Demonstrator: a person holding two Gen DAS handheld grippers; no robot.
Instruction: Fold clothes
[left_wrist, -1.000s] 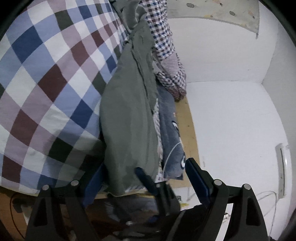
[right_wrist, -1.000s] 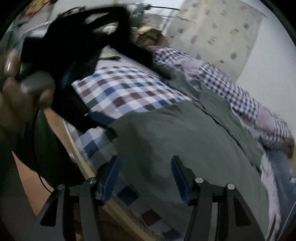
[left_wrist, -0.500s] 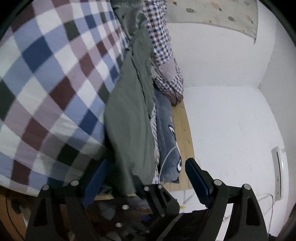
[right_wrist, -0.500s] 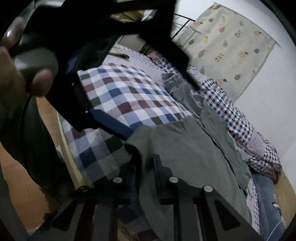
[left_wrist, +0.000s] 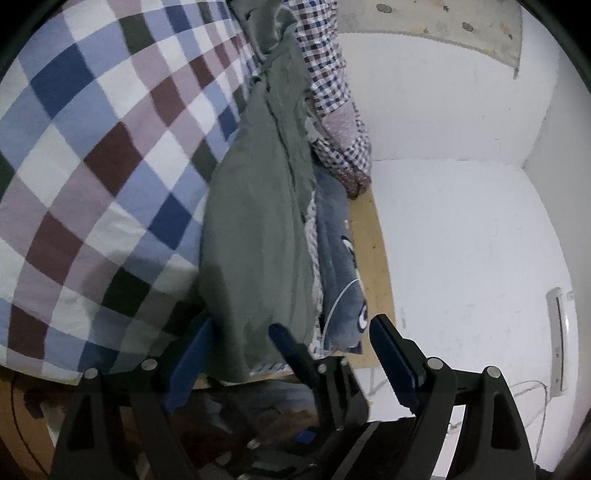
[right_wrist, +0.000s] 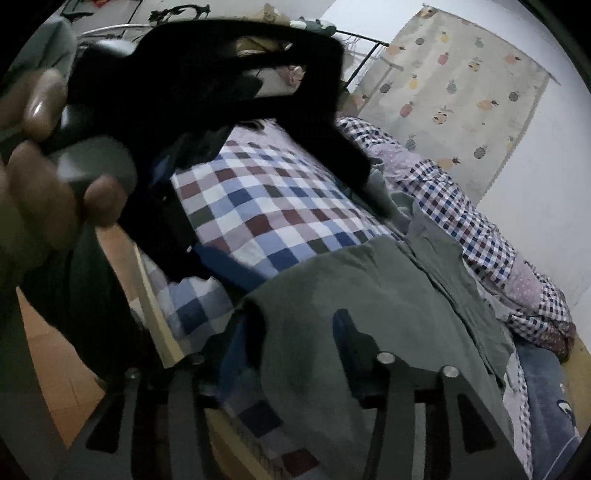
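A grey-green garment (left_wrist: 258, 229) lies stretched along the bed, its lower hem hanging over the bed's edge. My left gripper (left_wrist: 291, 323) is open and wide, its blue fingers on either side of that hem. In the right wrist view the same garment (right_wrist: 369, 295) fills the middle, and my right gripper (right_wrist: 291, 325) is open with the garment's near corner between its fingers. A person's hand (right_wrist: 40, 177) holds the black left gripper body (right_wrist: 207, 92) above the bed, one of its blue fingers (right_wrist: 225, 264) just beside the garment's corner.
A large-check quilt (left_wrist: 92, 166) covers the bed. A small-check blanket (left_wrist: 332, 92) and a blue-grey printed garment (left_wrist: 340, 266) lie between the green garment and the white wall (left_wrist: 461, 240). The wooden bed frame (right_wrist: 155, 310) edges an orange floor. A pineapple-print curtain (right_wrist: 458, 96) hangs behind.
Half a second ago the right gripper's fingers stood close together at the garment's corner; now they are spread apart again. The left gripper stays open near the hem.
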